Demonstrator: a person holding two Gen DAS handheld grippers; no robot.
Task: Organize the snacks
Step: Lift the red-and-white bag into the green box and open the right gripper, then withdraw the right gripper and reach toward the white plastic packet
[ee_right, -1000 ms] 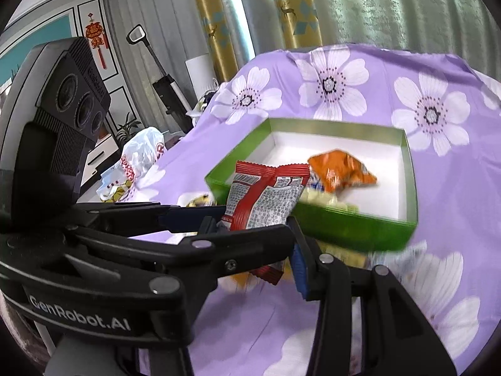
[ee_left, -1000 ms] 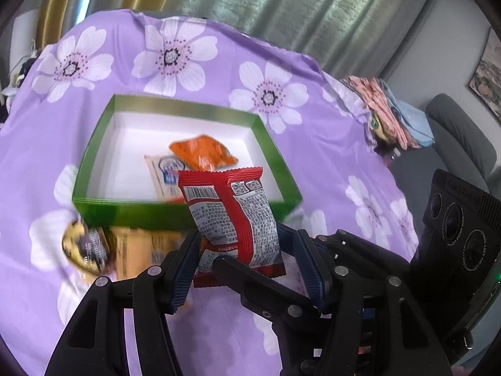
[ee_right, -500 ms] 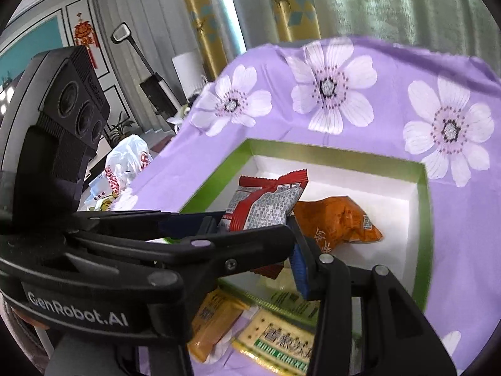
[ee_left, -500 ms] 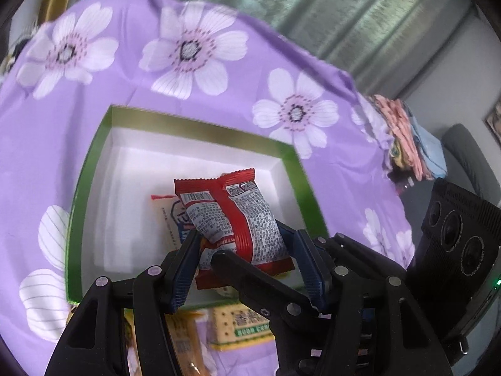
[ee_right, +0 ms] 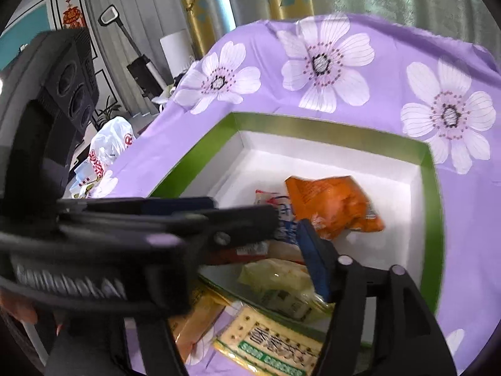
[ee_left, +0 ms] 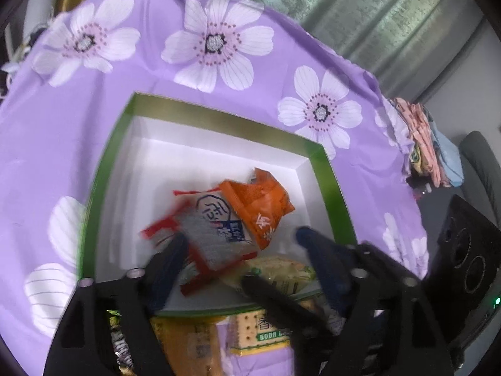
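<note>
Purple cloth with large white flowers (ee_left: 219, 40) covers the bench; grey and gold curtains hang behind it. On the cloth sits an open green box (ee_left: 103, 169) with a white inside, its walls low and straight-edged.

Step in hand: dropping a packet into the box. Both sets of my fingers have just been opening. The left gripper (ee_left: 241, 247) stands released, its dark blue pads apart, and the red snack packet (ee_left: 203, 244) lies between them but no pad presses on it; it is blurred and tilted, so I judge it is falling or just landed on the box floor. The right gripper (ee_right: 256, 216) is also released, with nothing clamped; only a red edge of that packet shows behind its lower finger.

Already in the box: an orange foil packet (ee_left: 260, 206), crinkled and puffy, a white flat packet with blue print (ee_left: 219, 216) partly under the red one, and a pale green-white packet (ee_left: 278, 272) against the near wall. All are thin glossy film, soft and slippery, likely to slide over each other.

Outside the box, just beside its near wall, lie a yellow-green cracker pack (ee_right: 275, 341) and an orange-yellow flat pack (ee_left: 191, 341), both flat and stiff-looking.

Next move, as I judge it: draw both grippers back clear of the box, then go down to one of the flat packs on the cloth. A flat pack will need a finger slid under an edge.
</note>
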